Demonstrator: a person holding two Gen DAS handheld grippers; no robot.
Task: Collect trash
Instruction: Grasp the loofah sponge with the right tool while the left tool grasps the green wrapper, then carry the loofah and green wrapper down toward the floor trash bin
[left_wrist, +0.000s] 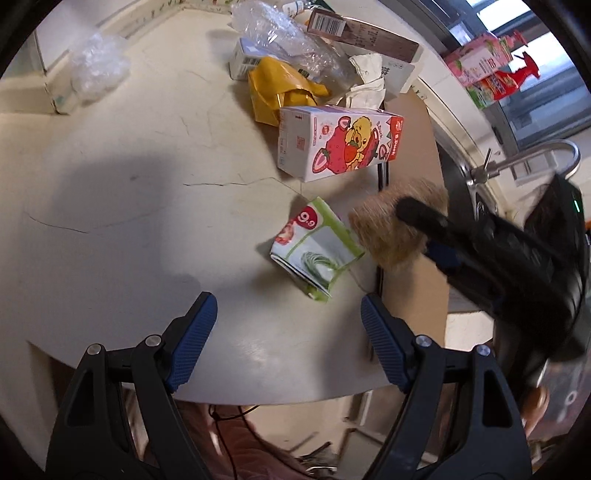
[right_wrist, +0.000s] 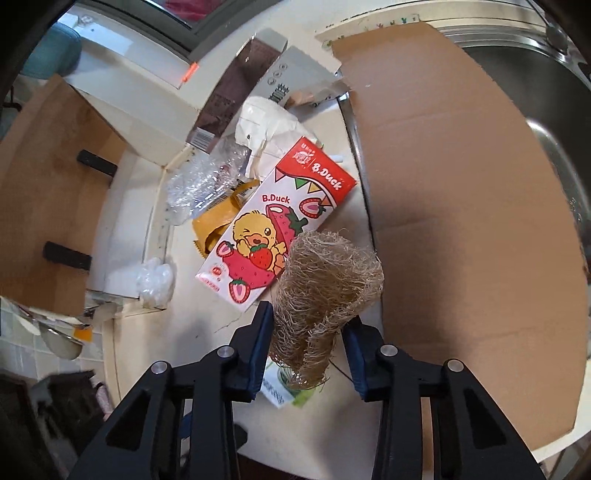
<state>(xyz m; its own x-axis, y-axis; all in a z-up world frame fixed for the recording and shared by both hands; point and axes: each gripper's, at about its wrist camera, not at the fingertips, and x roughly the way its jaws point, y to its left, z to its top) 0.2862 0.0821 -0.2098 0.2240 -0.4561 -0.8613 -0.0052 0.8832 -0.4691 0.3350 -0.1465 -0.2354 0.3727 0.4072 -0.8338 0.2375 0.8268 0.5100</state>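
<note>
My right gripper (right_wrist: 308, 325) is shut on a tan fibrous loofah pad (right_wrist: 325, 291), held above the counter; the pad (left_wrist: 399, 229) and the gripper (left_wrist: 417, 218) also show in the left wrist view. My left gripper (left_wrist: 288, 314) is open and empty above the counter's near edge, just short of a small green and white cable box (left_wrist: 314, 251). Beyond it lies a B.Duck strawberry carton (left_wrist: 332, 144), also in the right wrist view (right_wrist: 273, 229). Farther back is a pile: yellow wrapper (left_wrist: 280, 92), clear plastic (left_wrist: 284, 40), crumpled paper (left_wrist: 365, 77), brown box (left_wrist: 365, 33).
A flat cardboard sheet (right_wrist: 461, 221) covers the sink side at right. A faucet (left_wrist: 528, 158) stands at the right. Bubble wrap (left_wrist: 96, 66) lies at the counter's far left. Spray bottles (left_wrist: 495, 70) stand on the window sill.
</note>
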